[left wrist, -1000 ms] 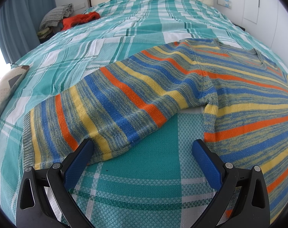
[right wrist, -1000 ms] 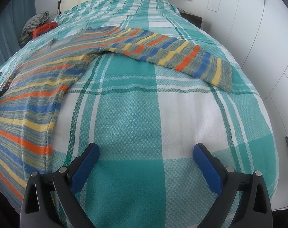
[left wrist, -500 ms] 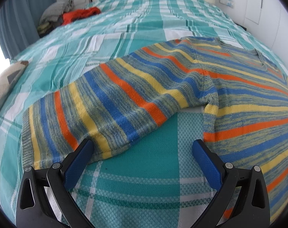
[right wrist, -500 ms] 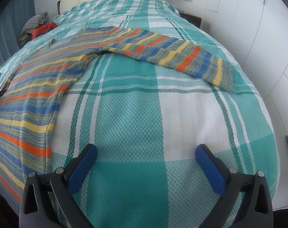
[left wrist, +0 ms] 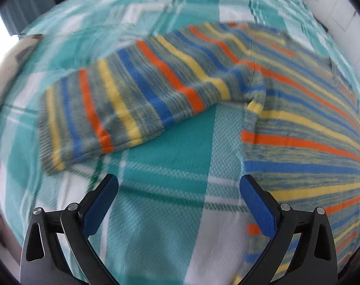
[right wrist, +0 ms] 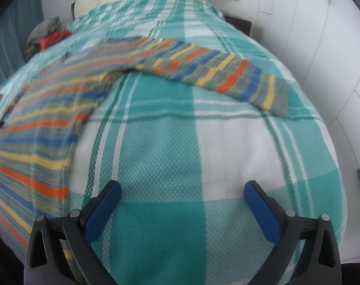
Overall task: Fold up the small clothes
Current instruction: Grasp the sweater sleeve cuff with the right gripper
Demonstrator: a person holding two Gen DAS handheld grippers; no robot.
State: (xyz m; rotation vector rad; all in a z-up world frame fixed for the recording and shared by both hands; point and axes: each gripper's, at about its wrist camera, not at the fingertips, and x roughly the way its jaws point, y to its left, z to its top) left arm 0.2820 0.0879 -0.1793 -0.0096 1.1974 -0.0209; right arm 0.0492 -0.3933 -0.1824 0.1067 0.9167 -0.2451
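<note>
Your left gripper (left wrist: 178, 191) is wide open and holds nothing; its 2 blue pads (left wrist: 100, 204) hang over the checked bedspread (left wrist: 170, 225). Ahead of it and to its left lies the left sleeve (left wrist: 123, 104) of the striped sweater (left wrist: 306, 128), flat on the bed, with the cuff (left wrist: 46, 140) nearest to the left finger but apart from it. Between the fingers you see only bedspread. To the right of the right finger lies the body of the sweater, and its side edge runs just beside that pad. This view is blurred.

Your right gripper (right wrist: 182, 196) is also wide open and empty, above bare bedspread (right wrist: 161, 156). The sweater body (right wrist: 37, 137) is to its left, and its edge is near the left finger. Far ahead, the right sleeve (right wrist: 208, 71) stretches across to the right, and its cuff (right wrist: 278, 97) is well apart from the gripper. Beyond, at the far left, some other clothes (right wrist: 51, 38) lie in a pile.
</note>
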